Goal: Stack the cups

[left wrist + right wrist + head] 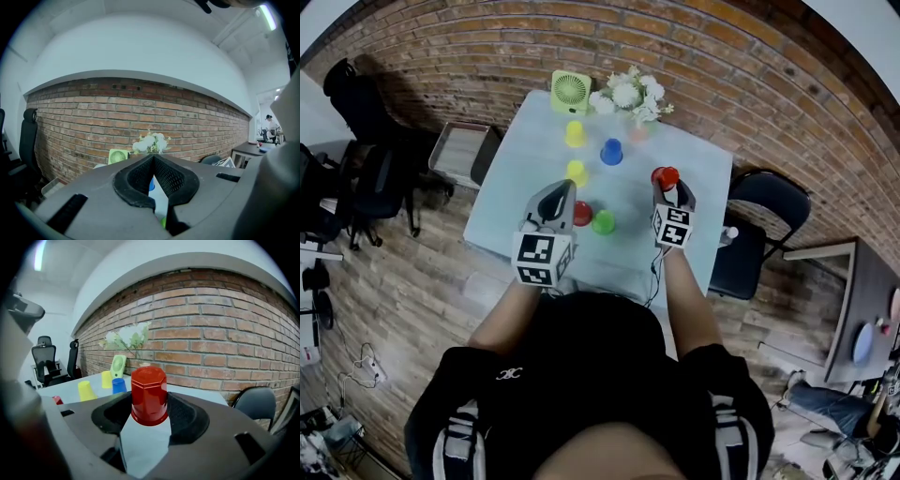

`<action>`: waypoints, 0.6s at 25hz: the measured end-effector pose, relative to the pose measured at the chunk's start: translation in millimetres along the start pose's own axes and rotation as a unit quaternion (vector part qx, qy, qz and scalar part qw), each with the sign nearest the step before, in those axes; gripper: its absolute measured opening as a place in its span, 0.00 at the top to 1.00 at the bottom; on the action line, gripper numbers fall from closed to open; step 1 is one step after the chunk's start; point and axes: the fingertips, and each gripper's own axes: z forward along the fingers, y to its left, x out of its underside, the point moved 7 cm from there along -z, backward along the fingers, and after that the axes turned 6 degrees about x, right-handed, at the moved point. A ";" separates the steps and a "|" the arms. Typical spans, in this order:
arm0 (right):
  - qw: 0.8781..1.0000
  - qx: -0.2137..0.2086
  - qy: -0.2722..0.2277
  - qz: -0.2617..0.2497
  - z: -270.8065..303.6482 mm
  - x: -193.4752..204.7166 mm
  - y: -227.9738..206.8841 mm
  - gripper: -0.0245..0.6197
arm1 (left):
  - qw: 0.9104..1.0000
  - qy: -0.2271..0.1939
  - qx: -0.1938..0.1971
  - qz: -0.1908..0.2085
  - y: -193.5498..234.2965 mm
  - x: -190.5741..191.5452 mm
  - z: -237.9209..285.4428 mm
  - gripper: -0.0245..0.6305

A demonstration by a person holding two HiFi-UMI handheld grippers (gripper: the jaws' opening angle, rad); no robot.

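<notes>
Six cups (611, 151): upside down, ready to nest.
right gripper (149, 405): clamps red cup (149, 391) for stacking.
left gripper (153, 160): closed, empty.

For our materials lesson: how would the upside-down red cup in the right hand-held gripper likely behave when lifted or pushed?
The red cup looks like thin glossy plastic, so probably light and squeezable. Its smooth tapered sides might slip in the right hand-held gripper. Set down on its wider rim, it should resist tipping.
</notes>
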 end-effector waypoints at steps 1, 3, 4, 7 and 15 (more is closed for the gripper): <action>1.000 -0.006 -0.002 -0.005 -6.0 -0.1 4.4 0.60 | 1.000 0.001 0.000 -0.002 -1.5 1.4 -2.1 0.97; 1.000 -0.018 -0.004 -0.010 -15.9 1.9 13.0 0.60 | 1.000 0.003 0.000 -0.006 -3.8 4.3 -6.0 0.97; 1.000 -0.023 -0.003 -0.012 -20.4 3.8 16.9 0.60 | 1.000 0.005 0.001 -0.007 -5.0 5.9 -8.0 0.97; 0.999 -0.035 0.000 -0.012 -32.8 12.0 24.9 0.60 | 1.000 0.009 0.004 -0.010 -9.4 11.7 -13.5 0.97; 0.998 -0.053 0.029 -0.007 -59.1 46.1 47.6 0.60 | 1.000 0.018 0.008 -0.014 -13.0 26.1 -30.1 0.97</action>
